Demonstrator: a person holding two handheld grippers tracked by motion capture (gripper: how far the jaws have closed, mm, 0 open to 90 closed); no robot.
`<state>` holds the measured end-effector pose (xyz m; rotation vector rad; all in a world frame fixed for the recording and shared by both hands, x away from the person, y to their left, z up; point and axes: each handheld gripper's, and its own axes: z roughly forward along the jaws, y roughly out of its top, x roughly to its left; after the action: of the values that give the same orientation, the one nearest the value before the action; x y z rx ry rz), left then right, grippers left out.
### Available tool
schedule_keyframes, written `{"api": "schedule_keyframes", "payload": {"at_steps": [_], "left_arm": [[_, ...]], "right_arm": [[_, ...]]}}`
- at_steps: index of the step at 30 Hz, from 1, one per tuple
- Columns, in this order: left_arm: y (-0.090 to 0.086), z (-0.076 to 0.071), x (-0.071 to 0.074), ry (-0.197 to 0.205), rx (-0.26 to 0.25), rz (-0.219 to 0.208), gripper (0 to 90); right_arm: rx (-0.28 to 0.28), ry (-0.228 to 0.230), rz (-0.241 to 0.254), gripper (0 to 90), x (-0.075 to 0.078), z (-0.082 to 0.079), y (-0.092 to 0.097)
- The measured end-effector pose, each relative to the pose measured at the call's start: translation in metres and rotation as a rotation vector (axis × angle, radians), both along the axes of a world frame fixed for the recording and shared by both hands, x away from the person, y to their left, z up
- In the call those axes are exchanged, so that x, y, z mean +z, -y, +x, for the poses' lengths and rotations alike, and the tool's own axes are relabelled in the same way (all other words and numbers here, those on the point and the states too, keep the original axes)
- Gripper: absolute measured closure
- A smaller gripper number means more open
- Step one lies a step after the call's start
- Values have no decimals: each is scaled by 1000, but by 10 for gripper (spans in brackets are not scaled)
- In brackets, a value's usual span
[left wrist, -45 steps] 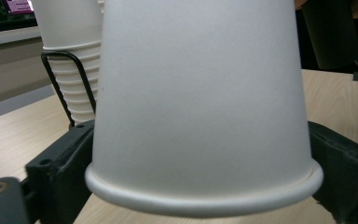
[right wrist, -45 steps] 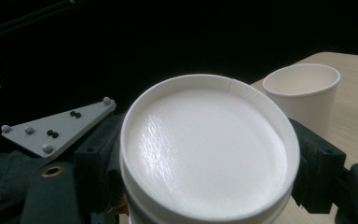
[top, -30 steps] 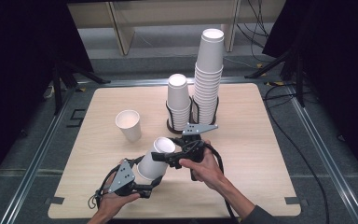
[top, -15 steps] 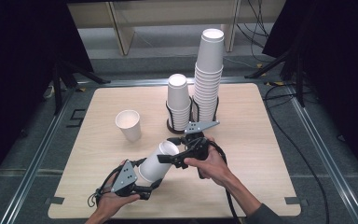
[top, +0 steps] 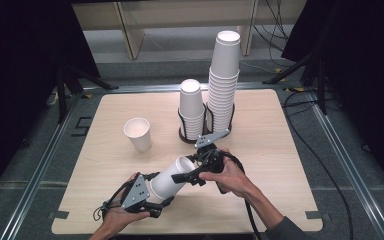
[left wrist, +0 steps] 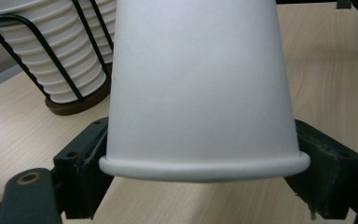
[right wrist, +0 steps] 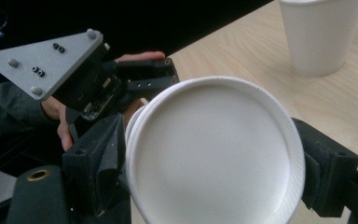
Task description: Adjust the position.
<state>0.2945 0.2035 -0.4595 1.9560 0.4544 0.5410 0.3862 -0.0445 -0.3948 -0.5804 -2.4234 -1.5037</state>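
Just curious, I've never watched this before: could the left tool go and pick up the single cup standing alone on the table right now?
Probably not yet: the left tool is shut on the held cup. The table toward the lone cup looks free.

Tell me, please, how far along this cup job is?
Done: one cup stands alone, upright, on the table. In hand: the left gripper, jaws just closed, and the right gripper grip opposite ends of the nested cups. Left: probably pulling them apart; two stacks wait in the rack.
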Motion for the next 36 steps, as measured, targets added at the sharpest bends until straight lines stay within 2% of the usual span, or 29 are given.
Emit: {"api": "schedule_keyframes", "payload": {"at_steps": [5, 7, 9, 11, 12, 13, 14, 15, 16, 18, 19, 20, 22, 24, 26, 27, 29, 31, 32, 33, 36], "left_arm": [[1, -1, 0, 4, -3, -3, 162], [0, 0, 0, 5, -3, -4, 162], [0, 0, 0, 5, -5, -5, 160], [-1, 1, 0, 9, -14, -7, 151], [0, 1, -1, 4, -13, -29, 143], [-1, 0, 0, -1, -6, -25, 135], [-1, 2, -1, 2, -16, -53, 119], [-1, 1, 0, -5, -9, -45, 99], [-1, 1, -1, -4, -6, -59, 85], [0, 2, -3, 5, -9, -114, 62], [-1, 1, -2, 4, -3, -112, 54], [-1, 1, -2, 16, -2, -133, 49], [-2, 1, 0, 22, 5, -158, 45], [-3, 1, 1, 17, 15, -192, 42], [-4, 1, 3, 5, 27, -185, 42], [-3, 2, 2, 11, 21, -209, 46], [-4, 0, 3, 6, 27, -186, 57], [-3, 0, 3, 2, 28, -187, 53], [-2, 1, 2, 2, 32, -194, 50], [-1, 2, 1, 6, 26, -215, 49], [-2, 1, 2, -4, 44, -193, 37]], "right_arm": [[9, -17, -11, 195, -1, 0, 0], [9, -7, -11, 195, -2, 0, 0], [11, -34, -13, 198, -2, -1, -1], [18, -19, -5, 208, -2, 0, 0], [19, -22, 0, 213, -2, 1, 0], [23, -37, 11, 219, -2, 1, 1], [22, -36, 19, 224, -2, 2, 2], [20, -33, 36, 228, -2, 3, 2], [21, -45, 38, 231, -2, 3, 3], [25, -66, 64, 237, -1, 3, 3], [25, -55, 82, 239, -2, 4, 3], [22, -75, 87, 241, -1, 4, 4], [11, -79, 105, 242, -1, 5, 6], [10, -115, 134, 243, -2, 5, 6], [10, -114, 134, 245, -4, 5, 5], [10, -112, 138, 246, -5, 5, 4], [16, -120, 141, 248, -6, 4, 3], [21, -130, 157, 249, -6, 4, 2], [15, -117, 163, 250, -6, 4, 2], [10, -117, 160, 250, -5, 3, 3], [6, -120, 166, 251, -4, 3, 3]]}}
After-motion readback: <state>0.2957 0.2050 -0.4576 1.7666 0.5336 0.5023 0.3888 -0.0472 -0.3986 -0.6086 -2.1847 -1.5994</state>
